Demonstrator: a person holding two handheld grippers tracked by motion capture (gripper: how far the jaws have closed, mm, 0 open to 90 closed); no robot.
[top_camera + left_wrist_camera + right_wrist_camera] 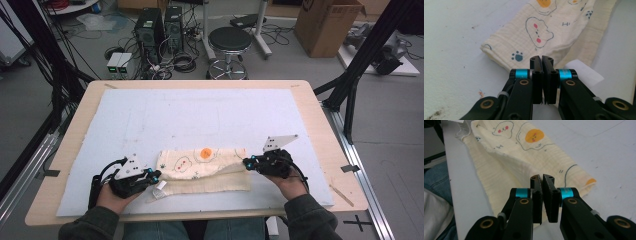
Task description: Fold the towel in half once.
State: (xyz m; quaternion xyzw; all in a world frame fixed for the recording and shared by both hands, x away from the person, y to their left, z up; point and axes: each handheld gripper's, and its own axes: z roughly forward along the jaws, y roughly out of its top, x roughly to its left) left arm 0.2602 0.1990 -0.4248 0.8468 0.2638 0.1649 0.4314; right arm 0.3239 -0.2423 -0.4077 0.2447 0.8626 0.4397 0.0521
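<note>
Since the work in hand looks like folding a printed muslin cloth, the lines run from the biggest thing down to the smallest.

Bench (pixel 320 125): a wooden top under a pale blue-white mat (pixel 200 115); the mat gives a flat bed for pressing a crease.

Cloth (pixel 210 170): a cream muslin with fried-egg and cloud prints, lying near the person's edge of the mat, between the two grippers, already doubled lengthwise with a plain under-layer showing along the near side.

Step, as judged: each end should be pinched at a corner through the top layer alone, both ends lifted together and carried evenly, so the fold lands square.

Left hand-held gripper (pixel 150 176): jaws pressed together with nothing between them, tips just short of the cloth's left end; in the left gripper view (pixel 541 58) they point at the paw-print corner.

Right hand-held gripper (pixel 248 163): jaws likewise closed and empty, at the cloth's right end; in the right gripper view (pixel 542 178) they sit over the raised fold. Both must open before any pinch.

Care label (pixel 584 71): a white tag by the left end; best kept out of the grip.

Hard to make out: whether the tips touch the fabric, how many layers lie at each end, and the cloth edge behind the jaws.
</note>
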